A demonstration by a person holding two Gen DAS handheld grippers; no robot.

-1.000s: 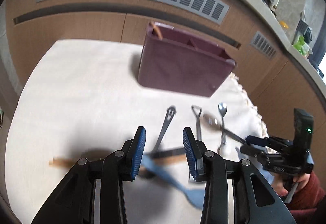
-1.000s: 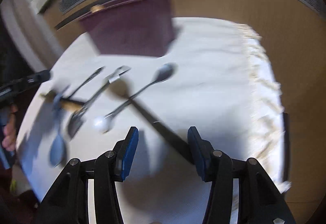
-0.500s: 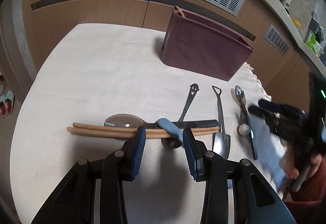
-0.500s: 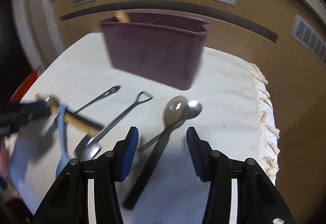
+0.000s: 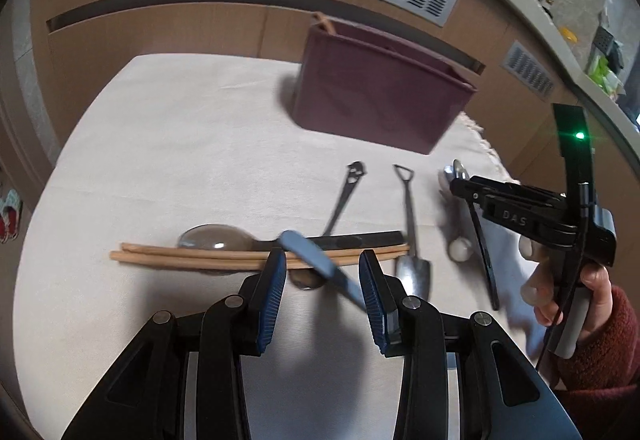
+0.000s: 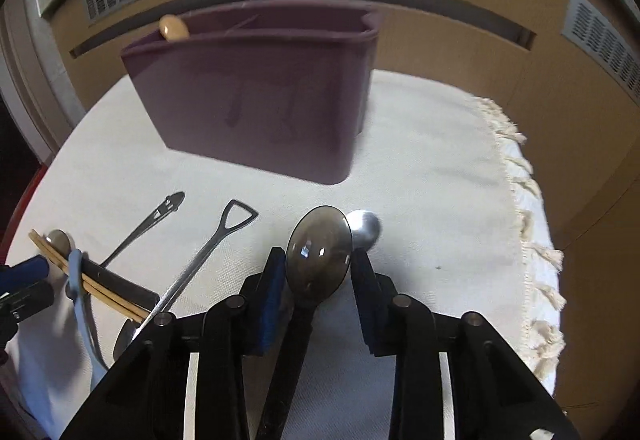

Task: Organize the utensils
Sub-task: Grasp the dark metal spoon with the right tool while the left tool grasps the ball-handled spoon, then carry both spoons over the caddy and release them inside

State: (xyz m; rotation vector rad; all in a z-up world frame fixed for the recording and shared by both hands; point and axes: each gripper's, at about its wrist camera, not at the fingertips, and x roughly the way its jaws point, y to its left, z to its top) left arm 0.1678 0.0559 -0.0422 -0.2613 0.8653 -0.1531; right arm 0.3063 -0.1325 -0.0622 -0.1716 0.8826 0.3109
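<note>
A maroon caddy (image 5: 380,100) (image 6: 256,100) stands at the back of the cloth, a wooden tip (image 6: 173,27) poking out of its left end. My left gripper (image 5: 323,280) hangs open, its jaws opening slightly, over a blue utensil handle (image 5: 316,260) that lies across wooden chopsticks (image 5: 192,258) and a dark spoon (image 5: 216,236). My right gripper (image 6: 318,260) (image 5: 456,182) is closing around a second dark spoon (image 6: 320,256) with a black handle. The bowl sits at the fingertips, and the pads are not clearly pressing it.
A shovel-shaped spoon (image 6: 236,216) (image 5: 408,216) and a cut-out-handled utensil (image 6: 168,204) (image 5: 352,176) lie between the grippers. A silver spoon (image 6: 362,228) rests beside the dark one. The cloth's fringed edge (image 6: 532,240) runs along the right. Wooden cabinets with vents stand behind.
The right gripper has swung in over the black-handled spoon and its jaws have narrowed around the bowl. The left view has settled over the chopsticks and blue handle.
</note>
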